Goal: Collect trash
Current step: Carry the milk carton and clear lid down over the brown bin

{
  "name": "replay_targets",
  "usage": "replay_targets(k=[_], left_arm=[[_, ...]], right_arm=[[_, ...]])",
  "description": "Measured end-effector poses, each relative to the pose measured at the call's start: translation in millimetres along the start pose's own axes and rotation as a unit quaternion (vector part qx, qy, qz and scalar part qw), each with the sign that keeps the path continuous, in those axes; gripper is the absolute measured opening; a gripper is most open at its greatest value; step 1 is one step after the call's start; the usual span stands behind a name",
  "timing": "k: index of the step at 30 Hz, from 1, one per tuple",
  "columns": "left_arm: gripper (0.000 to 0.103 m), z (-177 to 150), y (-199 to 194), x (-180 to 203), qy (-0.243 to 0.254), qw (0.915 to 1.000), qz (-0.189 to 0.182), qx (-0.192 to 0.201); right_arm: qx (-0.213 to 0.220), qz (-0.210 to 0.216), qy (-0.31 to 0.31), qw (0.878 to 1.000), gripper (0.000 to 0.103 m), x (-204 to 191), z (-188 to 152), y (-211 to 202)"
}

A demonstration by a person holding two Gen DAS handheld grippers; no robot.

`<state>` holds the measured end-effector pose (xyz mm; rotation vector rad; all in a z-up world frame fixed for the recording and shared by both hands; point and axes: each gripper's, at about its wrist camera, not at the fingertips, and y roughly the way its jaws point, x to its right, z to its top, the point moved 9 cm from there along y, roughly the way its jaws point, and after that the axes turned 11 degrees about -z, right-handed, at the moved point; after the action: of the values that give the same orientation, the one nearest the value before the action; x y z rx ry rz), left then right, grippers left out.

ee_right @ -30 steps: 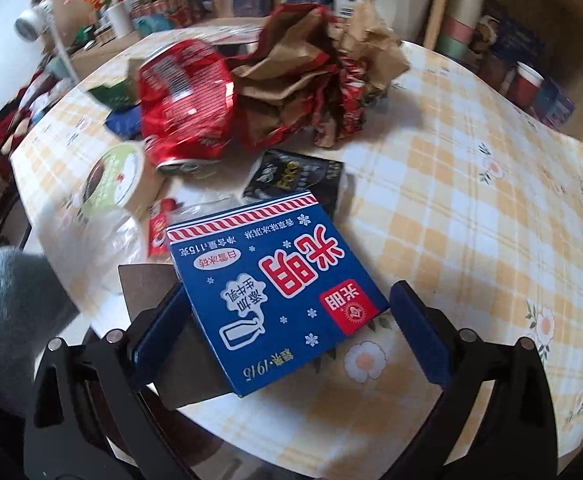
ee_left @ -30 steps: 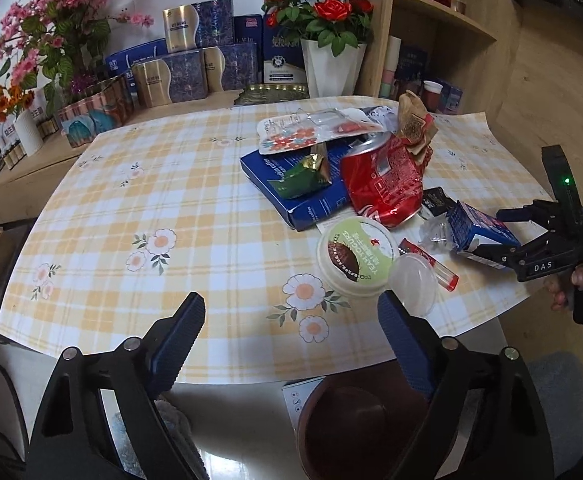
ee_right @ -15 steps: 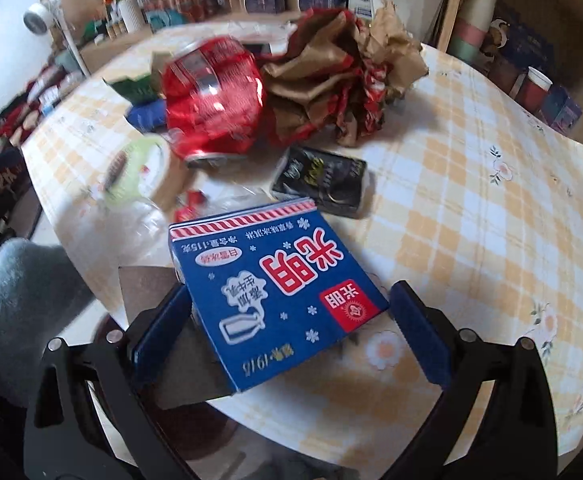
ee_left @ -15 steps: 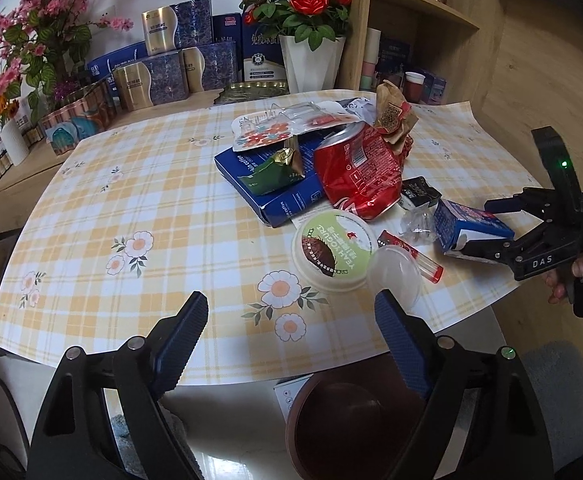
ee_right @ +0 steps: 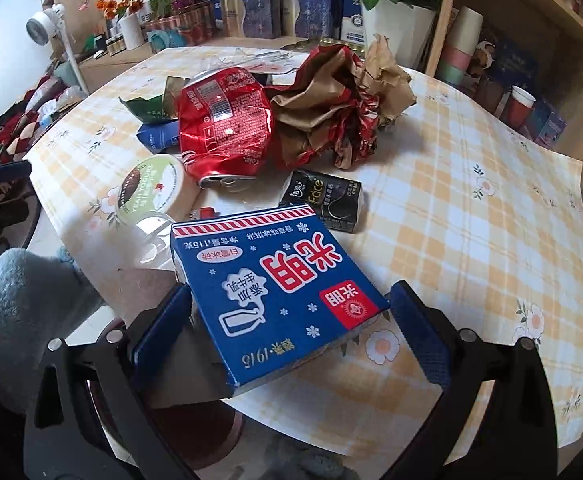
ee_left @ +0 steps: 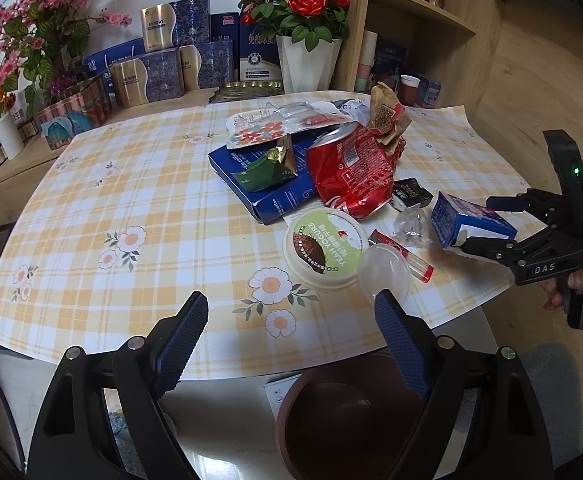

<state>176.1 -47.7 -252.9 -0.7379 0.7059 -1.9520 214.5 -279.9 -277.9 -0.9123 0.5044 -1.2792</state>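
The left gripper [ee_left: 291,320] hangs over the near table [ee_left: 91,208] edge, fingers wide apart with nothing between them. Below it stands a brown bin [ee_left: 331,420], its inside dark and seemingly empty. On the table lie a yogurt tub [ee_left: 325,252] and a crushed red can [ee_left: 351,172]. Only the right wrist view shows the black packet [ee_right: 323,200] plainly. The right gripper [ee_right: 291,320], tilted downward, clamps the blue carton [ee_right: 279,292] above the table's edge.

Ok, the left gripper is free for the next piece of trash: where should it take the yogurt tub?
Grip the yogurt tub across its round side wall, coming from the near table edge with the left gripper. It sits flat and low, and its printed lid offers no hold from above.
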Motion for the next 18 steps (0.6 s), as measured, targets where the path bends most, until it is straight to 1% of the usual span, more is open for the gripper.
replay_targets(k=[1,2,3,5,6,7,8,11,13,14,18], left_arm=[[0.083,-1,2,2,-0.006,0.9999,-0.008,-0.001],[0.081,-2,4,4,-0.014,0.9997,-0.021,-0.004],[0.078,-4,10,7,-0.025,0.9988,-0.041,-0.009],[0.066,-9,20,13,-0.040,0.9967,-0.067,-0.022],[0.063,-11,26,17,-0.046,0.9953,-0.079,-0.031],[0.062,-14,34,22,-0.052,0.9935,-0.093,-0.040],[0.061,-15,40,26,-0.055,0.9923,-0.101,-0.045],[0.052,-18,59,35,-0.059,0.9894,-0.117,-0.061],[0.046,-20,73,35,-0.076,0.9866,-0.125,-0.073],[0.043,-20,79,33,-0.089,0.9843,-0.130,-0.078],[0.038,-19,96,26,-0.146,0.9739,-0.151,-0.086]], right_arm=[[0.000,-0.001,0.007,1.000,0.097,1,-1,1],[0.002,-0.001,0.018,1.000,0.097,1,-3,1],[0.007,0.000,0.027,1.000,0.097,1,-4,0],[0.014,0.002,0.046,0.999,0.097,0,-6,-2],[0.018,0.000,0.054,0.998,0.097,-1,-8,-3],[0.020,-0.003,0.058,0.998,0.097,-1,-9,-4],[0.025,-0.007,0.063,0.998,0.097,-2,-11,-6],[0.029,-0.009,0.078,0.997,0.097,-2,-16,-8],[0.030,-0.008,0.089,0.996,0.097,0,-19,-9],[0.031,-0.008,0.095,0.995,0.097,2,-21,-10],[0.036,-0.011,0.097,0.995,0.097,5,-23,-13]])
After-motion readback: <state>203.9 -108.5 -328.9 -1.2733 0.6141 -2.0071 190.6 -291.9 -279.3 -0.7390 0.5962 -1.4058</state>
